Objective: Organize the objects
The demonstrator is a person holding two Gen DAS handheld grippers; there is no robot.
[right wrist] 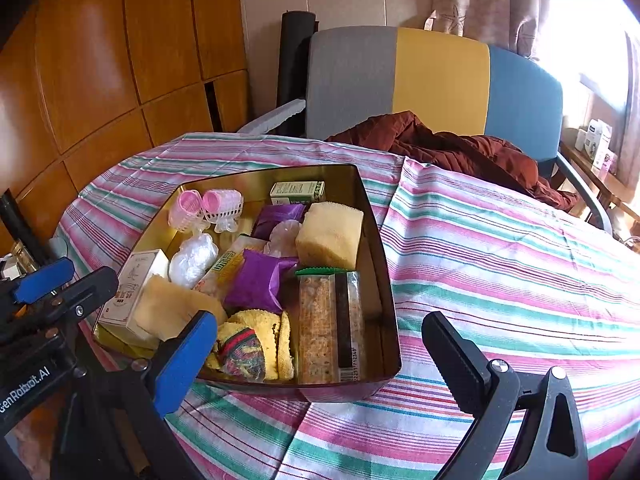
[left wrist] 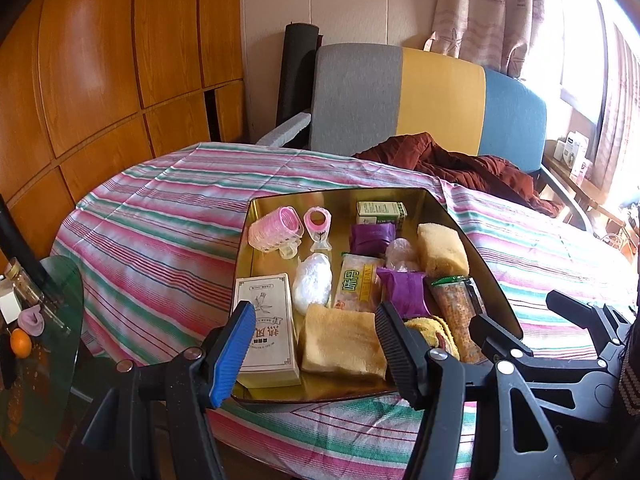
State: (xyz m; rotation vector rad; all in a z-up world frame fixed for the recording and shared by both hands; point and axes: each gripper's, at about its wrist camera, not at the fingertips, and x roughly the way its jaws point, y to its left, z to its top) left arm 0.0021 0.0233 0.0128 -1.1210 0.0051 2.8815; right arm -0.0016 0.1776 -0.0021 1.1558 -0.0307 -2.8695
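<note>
A gold tin box (left wrist: 340,197) (right wrist: 378,264) sits on the striped tablecloth, packed with small items. Inside are pink hair rollers (left wrist: 276,232) (right wrist: 222,204), a green-white carton (left wrist: 381,212), two purple packets (left wrist: 404,292) (right wrist: 258,280), yellow sponges (left wrist: 342,346) (right wrist: 330,234), a white box with print (left wrist: 266,320), a cracker packet (right wrist: 330,324) and a yellow towel (right wrist: 256,340). My left gripper (left wrist: 316,350) hangs open over the tin's near edge. My right gripper (right wrist: 320,360) is open too, straddling the tin's near right corner. Neither holds anything.
The striped tablecloth (right wrist: 500,248) covers a round table. Behind it stands a grey, yellow and blue chair (left wrist: 436,96) with a brown-red garment (left wrist: 460,164) on it. A glass side table (left wrist: 44,320) with a jar and an orange stands at the left. Wooden wall panels fill the left side.
</note>
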